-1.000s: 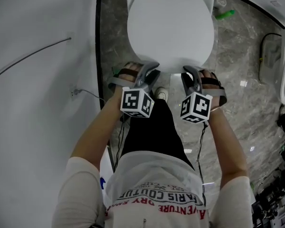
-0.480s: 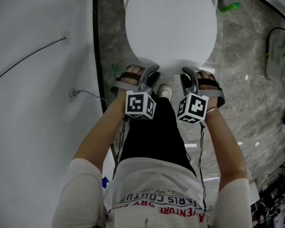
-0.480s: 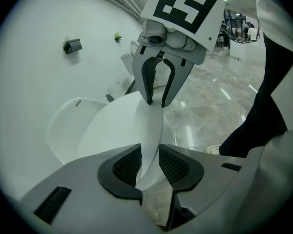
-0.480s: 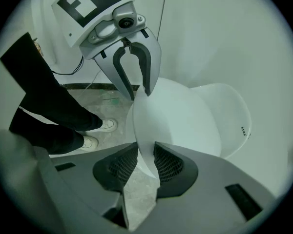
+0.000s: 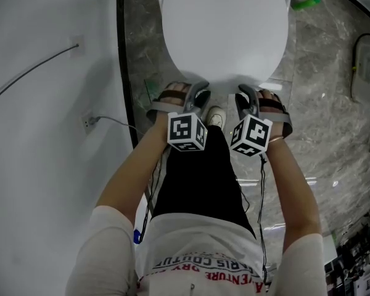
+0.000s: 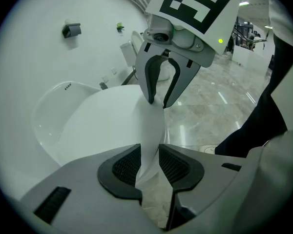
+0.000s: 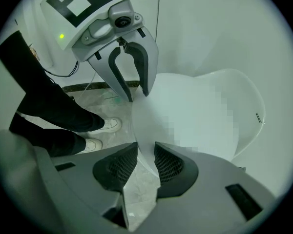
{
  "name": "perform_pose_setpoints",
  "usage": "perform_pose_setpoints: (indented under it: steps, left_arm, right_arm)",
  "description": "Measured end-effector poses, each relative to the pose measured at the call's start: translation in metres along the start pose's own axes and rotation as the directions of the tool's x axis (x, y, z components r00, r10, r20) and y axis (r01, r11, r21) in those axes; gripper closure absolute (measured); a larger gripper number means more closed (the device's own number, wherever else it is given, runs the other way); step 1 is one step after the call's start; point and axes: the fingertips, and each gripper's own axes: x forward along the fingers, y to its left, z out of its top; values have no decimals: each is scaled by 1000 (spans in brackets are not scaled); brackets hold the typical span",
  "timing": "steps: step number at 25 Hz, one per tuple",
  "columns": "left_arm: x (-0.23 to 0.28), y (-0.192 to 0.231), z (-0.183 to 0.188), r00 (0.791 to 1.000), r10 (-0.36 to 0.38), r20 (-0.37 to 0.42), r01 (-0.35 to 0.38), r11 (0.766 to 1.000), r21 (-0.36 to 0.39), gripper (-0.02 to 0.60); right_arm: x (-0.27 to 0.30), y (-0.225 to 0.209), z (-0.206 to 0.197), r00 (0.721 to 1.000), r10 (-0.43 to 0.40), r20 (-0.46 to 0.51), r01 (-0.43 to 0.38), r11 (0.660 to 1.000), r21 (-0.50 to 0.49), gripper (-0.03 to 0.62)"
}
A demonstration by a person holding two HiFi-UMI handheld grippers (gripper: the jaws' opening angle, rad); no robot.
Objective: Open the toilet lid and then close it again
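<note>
The white toilet lid [image 5: 225, 29] lies nearly flat over the bowl at the top of the head view. My left gripper [image 5: 199, 95] and right gripper [image 5: 245, 94] hold its front edge side by side, pointing steeply down. In the left gripper view the lid's edge [image 6: 149, 126] fills the gap between my left gripper's [image 6: 149, 155] pads, and my right gripper [image 6: 158, 101] grips the same edge beyond. The right gripper view shows the lid [image 7: 195, 116] between my right gripper's [image 7: 145, 156] pads. Both pairs of jaws have just been opening slightly, with the lid still between them.
A white wall [image 5: 43, 134] with a thin cable [image 5: 37, 66] runs along the left. Grey marble floor [image 5: 320, 122] surrounds the toilet. A green object [image 5: 308, 3] lies at the back right. The person's shoes [image 7: 105, 126] stand just in front of the bowl.
Both grippers have sunk together with the lid's front edge. The lid has come lower over the bowl and fills more of the head view.
</note>
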Motion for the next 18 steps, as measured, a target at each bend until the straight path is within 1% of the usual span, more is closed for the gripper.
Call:
perform_pose_setpoints:
  steps: [4, 7, 10, 13, 18]
  left_arm:
    - [13, -4, -6, 1000, -25, -5, 25, 999, -19, 462]
    - [21, -7, -10, 999, -40, -3, 40, 999, -17, 463]
    - [26, -8, -13, 999, -40, 0, 40, 999, -26, 466]
    - [28, -8, -14, 999, -40, 4, 40, 998, -45, 467]
    - [27, -8, -13, 999, -40, 4, 40, 997, -70, 468]
  right_arm:
    - [14, 4, -4, 1000, 21, -9, -20, 999, 30, 511]
    - [23, 6, -6, 999, 40, -9, -39, 997, 70, 511]
    - [30, 6, -8, 999, 34, -8, -33, 995, 97, 511]
    - [34, 8, -8, 1000, 26, -10, -25, 995, 95, 511]
    - [31, 6, -7, 999, 32, 10, -33, 991, 130, 511]
